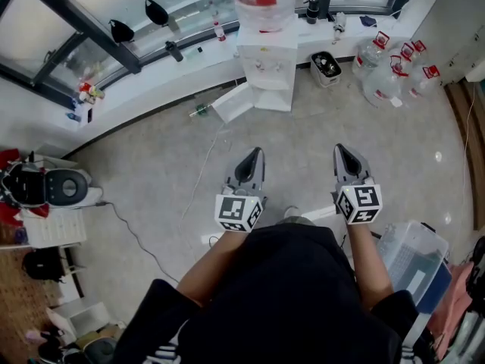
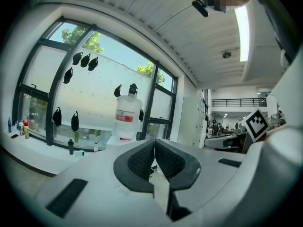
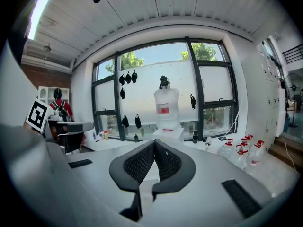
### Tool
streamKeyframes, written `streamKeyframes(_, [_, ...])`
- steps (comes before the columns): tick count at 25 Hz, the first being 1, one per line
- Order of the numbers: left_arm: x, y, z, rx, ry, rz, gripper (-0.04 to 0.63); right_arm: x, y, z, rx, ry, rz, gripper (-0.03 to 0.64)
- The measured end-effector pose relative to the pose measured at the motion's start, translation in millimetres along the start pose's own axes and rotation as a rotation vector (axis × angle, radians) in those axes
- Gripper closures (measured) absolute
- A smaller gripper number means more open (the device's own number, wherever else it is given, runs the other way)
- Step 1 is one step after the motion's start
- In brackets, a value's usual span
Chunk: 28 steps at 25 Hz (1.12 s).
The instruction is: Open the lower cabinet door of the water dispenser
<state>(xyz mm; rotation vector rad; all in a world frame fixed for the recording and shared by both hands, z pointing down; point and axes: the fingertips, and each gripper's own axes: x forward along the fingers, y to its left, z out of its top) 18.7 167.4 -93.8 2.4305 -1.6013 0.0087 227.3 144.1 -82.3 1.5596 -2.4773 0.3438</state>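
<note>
Left tongs (image 1: 257,153) and right tongs (image 1: 339,150): both pressed shut, nothing between them. Well beyond, across the floor (image 1: 303,139), water dispenser (image 1: 267,67) stands against the window ledge (image 1: 151,82). Its lower cabinet door (image 1: 232,102) appears already swung out. Judged light, stiff, hinged; hook the free edge.

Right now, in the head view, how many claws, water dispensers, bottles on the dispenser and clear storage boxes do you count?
Claws: 2 (left claw, right claw, both shut and empty)
Water dispenser: 1
Bottle on the dispenser: 1
Clear storage box: 1
Total: 5
</note>
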Motion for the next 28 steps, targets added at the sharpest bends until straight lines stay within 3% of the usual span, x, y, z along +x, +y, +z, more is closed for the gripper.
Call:
streamKeyframes(14, [-6.3, -37.7, -9.3, 0.035, 0.023, -0.005, 0.591, -35.5, -15.9, -6.2, 0.003, -0.03, 0.006, 0.618])
streamKeyframes(28, [-5.6, -39.2, -10.8, 0.05, 0.032, -0.02, 0.591, -36.0, -8.0, -1.0, 0.003, -0.051, 0.029, 0.618])
